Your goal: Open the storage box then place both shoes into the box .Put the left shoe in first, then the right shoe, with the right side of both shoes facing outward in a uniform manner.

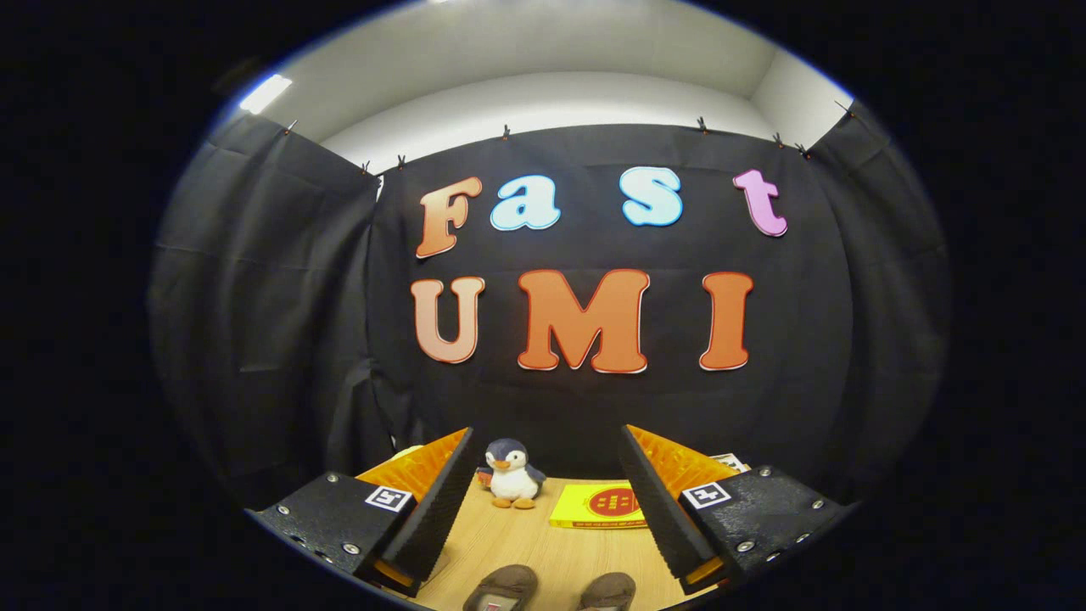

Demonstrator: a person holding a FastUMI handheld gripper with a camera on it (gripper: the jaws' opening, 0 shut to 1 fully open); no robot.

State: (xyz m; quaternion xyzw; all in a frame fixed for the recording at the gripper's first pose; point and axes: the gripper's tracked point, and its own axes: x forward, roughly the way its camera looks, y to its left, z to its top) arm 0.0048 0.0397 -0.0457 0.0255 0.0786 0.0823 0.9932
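Gripper (543,509): fingers spread wide apart, nothing between them, held above a wooden table (509,543).
Shoes (550,591): two brown, side by side on the table below and between the fingers, toes toward the far wall; near ends cut off.
Penguin toy (512,475): upright, beyond the fingers, at the table's far edge.
Yellow book (598,507): flat, just beside the penguin.
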